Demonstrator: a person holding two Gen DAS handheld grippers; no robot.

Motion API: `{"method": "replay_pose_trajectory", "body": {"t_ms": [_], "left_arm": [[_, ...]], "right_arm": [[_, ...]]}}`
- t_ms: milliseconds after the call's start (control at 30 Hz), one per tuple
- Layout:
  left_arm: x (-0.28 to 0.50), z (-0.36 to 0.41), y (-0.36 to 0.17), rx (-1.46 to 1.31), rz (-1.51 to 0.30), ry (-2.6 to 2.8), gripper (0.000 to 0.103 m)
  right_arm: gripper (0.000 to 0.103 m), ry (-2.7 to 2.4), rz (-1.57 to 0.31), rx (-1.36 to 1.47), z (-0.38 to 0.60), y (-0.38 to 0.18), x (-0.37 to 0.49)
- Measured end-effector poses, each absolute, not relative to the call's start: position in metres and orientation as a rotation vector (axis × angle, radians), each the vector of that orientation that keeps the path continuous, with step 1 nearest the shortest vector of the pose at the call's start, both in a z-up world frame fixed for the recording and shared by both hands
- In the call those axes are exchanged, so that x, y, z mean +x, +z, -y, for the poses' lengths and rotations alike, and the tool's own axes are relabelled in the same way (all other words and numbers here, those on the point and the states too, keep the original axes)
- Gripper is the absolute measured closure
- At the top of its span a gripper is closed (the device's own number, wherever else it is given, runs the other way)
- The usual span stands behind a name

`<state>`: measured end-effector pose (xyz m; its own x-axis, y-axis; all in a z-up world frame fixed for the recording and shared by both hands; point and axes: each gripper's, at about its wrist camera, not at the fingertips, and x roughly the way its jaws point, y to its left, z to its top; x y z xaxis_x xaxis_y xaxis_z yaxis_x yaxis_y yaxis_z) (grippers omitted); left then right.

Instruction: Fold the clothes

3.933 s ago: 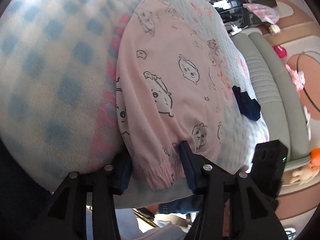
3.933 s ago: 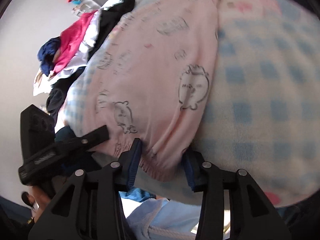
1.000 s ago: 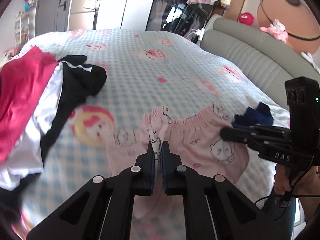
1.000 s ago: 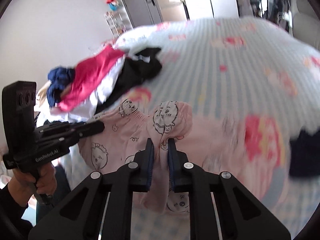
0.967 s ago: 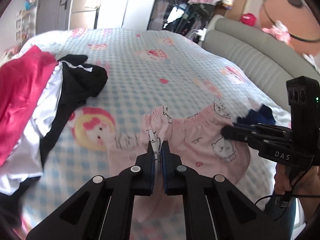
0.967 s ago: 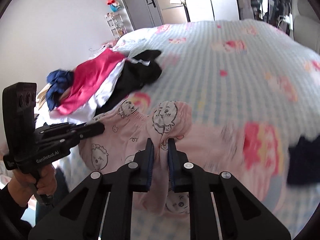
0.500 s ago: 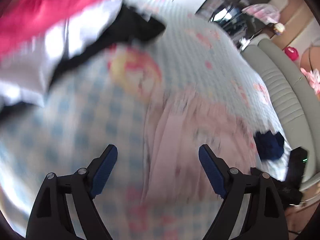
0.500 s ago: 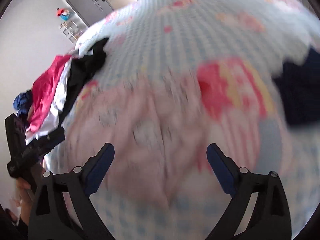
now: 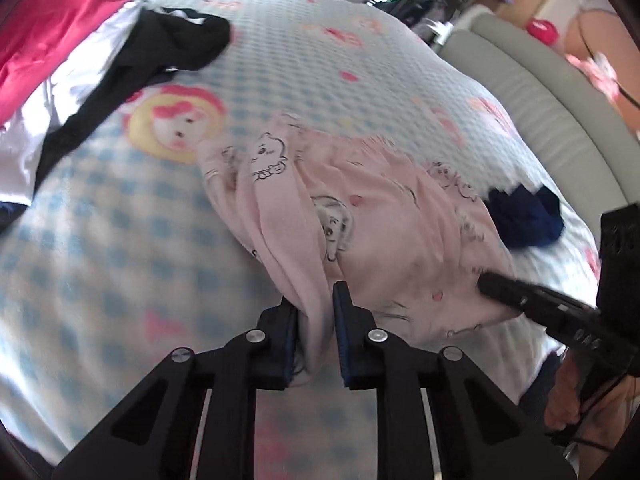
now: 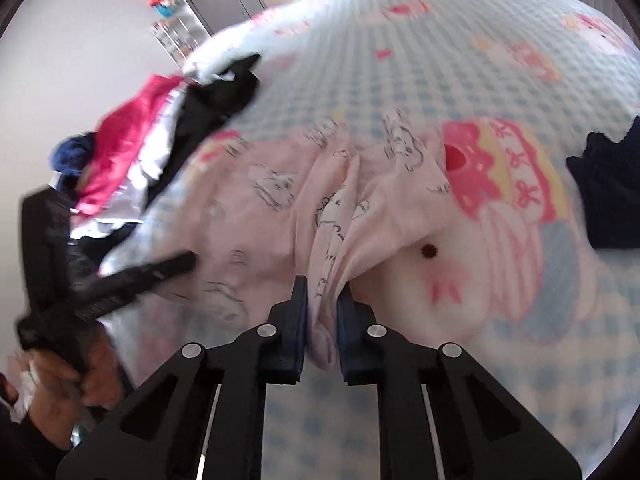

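Note:
Pink pants with black cartoon prints (image 9: 360,216) lie rumpled on the bed; they also show in the right wrist view (image 10: 280,200). My left gripper (image 9: 316,300) is shut on a bunched fold at the pants' near left edge. My right gripper (image 10: 322,292) is shut on a fold at the near right edge. In the left wrist view the right gripper shows at the right (image 9: 540,300). In the right wrist view the left gripper shows at the left (image 10: 132,276).
A blue-checked cartoon blanket (image 9: 100,240) covers the bed. A pile of red, white and black clothes (image 9: 80,52) lies at the far left. A dark blue garment (image 9: 524,216) lies right of the pants. A grey padded headboard (image 9: 540,92) runs along the right.
Half a second ago both grippers were wide open above the pants. Now both have dropped to the near edge and shut on folds of the pink fabric.

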<state>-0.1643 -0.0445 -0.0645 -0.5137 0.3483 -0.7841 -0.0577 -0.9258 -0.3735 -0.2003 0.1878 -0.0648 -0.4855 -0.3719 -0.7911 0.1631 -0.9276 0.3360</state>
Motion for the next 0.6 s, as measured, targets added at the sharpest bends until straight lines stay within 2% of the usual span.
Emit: {"method": "replay_pose_trajectory", "body": {"t_ms": [233,333,500,600], "left_arm": [[-0.102,0.026,-0.059,-1.349,0.466,2.413,0.087],[-0.08,0.021,-0.064,-1.348,0.458,2.392,0.087],[-0.07,0.033,-0.076,-1.42,0.45,2.474,0.087],[-0.063,0.043,-0.079,-1.43,0.491,2.507,0.084]], "right_arm": [[0.092,-2.522,0.287,1.34,-0.213,-0.041,-0.127],[0.092,-2.54,0.342,1.343,-0.231,-0.044,-0.092],[0.092,-2.518,0.406,1.413,-0.253,-0.077,-0.07],[0.088,-2.528,0.397,1.444,-0.263,-0.091,-0.067]]}}
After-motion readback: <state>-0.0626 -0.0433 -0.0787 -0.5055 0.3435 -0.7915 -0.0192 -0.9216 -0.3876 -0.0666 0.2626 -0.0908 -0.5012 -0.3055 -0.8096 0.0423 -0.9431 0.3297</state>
